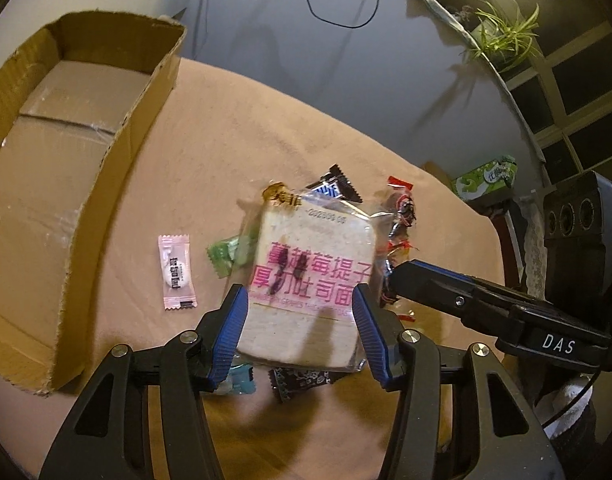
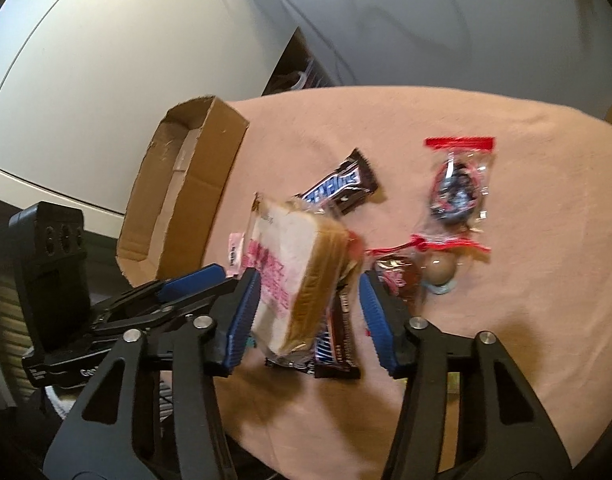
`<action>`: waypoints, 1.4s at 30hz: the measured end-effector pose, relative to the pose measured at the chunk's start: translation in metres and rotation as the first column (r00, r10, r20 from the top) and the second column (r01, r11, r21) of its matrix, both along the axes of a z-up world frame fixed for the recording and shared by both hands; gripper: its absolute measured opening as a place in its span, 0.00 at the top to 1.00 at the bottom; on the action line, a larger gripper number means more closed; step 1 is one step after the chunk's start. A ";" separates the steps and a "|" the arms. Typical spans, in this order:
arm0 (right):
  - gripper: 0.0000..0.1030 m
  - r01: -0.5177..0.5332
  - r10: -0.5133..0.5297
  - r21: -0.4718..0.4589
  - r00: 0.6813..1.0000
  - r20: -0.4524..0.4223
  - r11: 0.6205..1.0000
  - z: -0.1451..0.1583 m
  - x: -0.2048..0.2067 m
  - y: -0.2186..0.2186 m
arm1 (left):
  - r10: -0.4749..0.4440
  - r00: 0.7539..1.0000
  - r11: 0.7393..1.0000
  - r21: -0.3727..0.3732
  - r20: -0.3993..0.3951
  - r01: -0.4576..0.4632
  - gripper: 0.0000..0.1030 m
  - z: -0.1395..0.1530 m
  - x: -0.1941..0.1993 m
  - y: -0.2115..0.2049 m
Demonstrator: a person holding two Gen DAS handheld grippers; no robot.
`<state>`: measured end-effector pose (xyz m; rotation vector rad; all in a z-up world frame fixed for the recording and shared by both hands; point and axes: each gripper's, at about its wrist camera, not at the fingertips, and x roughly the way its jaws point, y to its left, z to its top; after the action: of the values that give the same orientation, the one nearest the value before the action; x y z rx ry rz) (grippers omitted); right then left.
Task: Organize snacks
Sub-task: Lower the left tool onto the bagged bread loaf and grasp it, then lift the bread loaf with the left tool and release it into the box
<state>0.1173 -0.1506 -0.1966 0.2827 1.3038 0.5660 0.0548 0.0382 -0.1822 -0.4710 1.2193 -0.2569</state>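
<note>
A wrapped slice of bread (image 1: pixel 306 248) with pink lettering stands tilted on a pile of snacks. My left gripper (image 1: pixel 299 296) is shut on its two side edges. In the right wrist view the bread (image 2: pixel 306 264) shows its crust edge between the fingers of my right gripper (image 2: pixel 309 280). The left pad lies against the bread and the right pad stands clear of it, so this gripper is open. A Snickers bar (image 2: pixel 340 188) lies behind the bread, and another (image 2: pixel 338 340) lies under it. The empty cardboard box (image 1: pixel 118 160) sits to the left.
A pink candy sachet (image 1: pixel 177 270) and green candies (image 1: pixel 230 252) lie between the box and the pile. Red-topped clear packets (image 2: pixel 460 184) and a brown egg-shaped sweet (image 2: pixel 438 268) lie to the right. A green tissue box (image 1: pixel 486 176) stands beyond the table edge.
</note>
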 end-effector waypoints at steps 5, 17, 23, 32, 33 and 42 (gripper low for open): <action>0.59 0.001 0.001 0.032 0.999 -0.054 0.999 -0.009 0.004 0.004 | 0.003 1.000 1.000 -0.006 -0.013 -0.003 0.49 -0.007 0.001 0.003; 0.73 0.021 -0.010 0.071 0.989 -0.150 0.997 -0.030 0.012 0.005 | -0.015 0.999 1.000 -0.024 -0.038 0.014 0.49 -0.021 0.007 0.001; 0.74 0.023 -0.013 0.068 0.988 -0.153 0.997 -0.029 0.012 0.004 | -0.047 0.998 0.998 -0.034 -0.029 0.047 0.49 -0.018 0.003 -0.004; 0.74 -0.002 0.010 0.068 0.994 -0.113 0.998 -0.007 0.008 0.008 | -0.027 0.999 0.999 -0.039 0.022 0.028 0.49 0.005 -0.011 0.004; 0.74 -0.007 0.015 0.072 0.994 -0.108 0.997 -0.004 0.008 0.009 | -0.018 0.999 0.999 -0.039 0.030 0.019 0.49 0.010 -0.012 0.006; 0.74 -0.069 0.073 0.101 0.997 -0.033 0.993 0.035 0.012 0.041 | 0.051 0.990 0.999 -0.024 0.131 -0.048 0.49 0.048 -0.029 0.035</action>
<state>0.1289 -0.1098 -0.1612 0.3314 1.3270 0.6901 0.0257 0.0729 -0.1344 -0.4940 1.0754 -0.2544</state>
